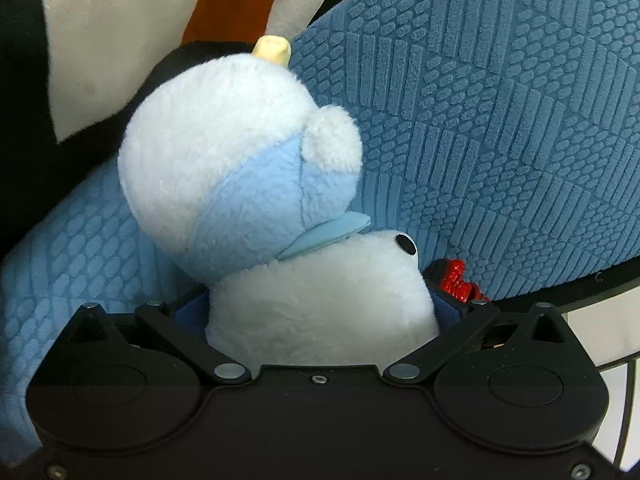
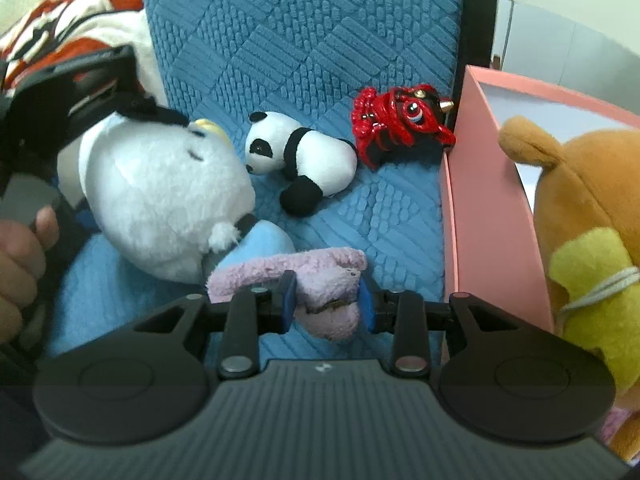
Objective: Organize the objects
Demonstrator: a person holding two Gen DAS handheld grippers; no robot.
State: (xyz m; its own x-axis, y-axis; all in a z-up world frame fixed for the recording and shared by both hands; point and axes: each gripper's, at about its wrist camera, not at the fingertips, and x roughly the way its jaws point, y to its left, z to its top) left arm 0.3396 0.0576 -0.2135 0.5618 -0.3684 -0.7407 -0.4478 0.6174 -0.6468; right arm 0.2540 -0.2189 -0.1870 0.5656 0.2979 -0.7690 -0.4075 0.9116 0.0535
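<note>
- Left hand-held gripper (image 1: 320,312) is clamped on the white-and-blue plush (image 1: 248,176), which sits just left of the panda (image 2: 304,152) on the blue cushion (image 2: 312,40).
- Right hand-held gripper (image 2: 328,300) pinches the pink plush (image 2: 320,280), just below the panda.
- Best to lift each clear before swinging toward the pink box (image 2: 488,208), right of the panda.
- The brown bear (image 2: 588,208) seems to sit in that box, though the view is cropped.
- The red lion toy (image 2: 396,124) lies between the panda and the box.

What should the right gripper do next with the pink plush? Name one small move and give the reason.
Probably lift and swing it right toward the pink box. The right gripper appears closed on the pink plush, which still lies on the blue cushion, and the brown bear already sits there.
</note>
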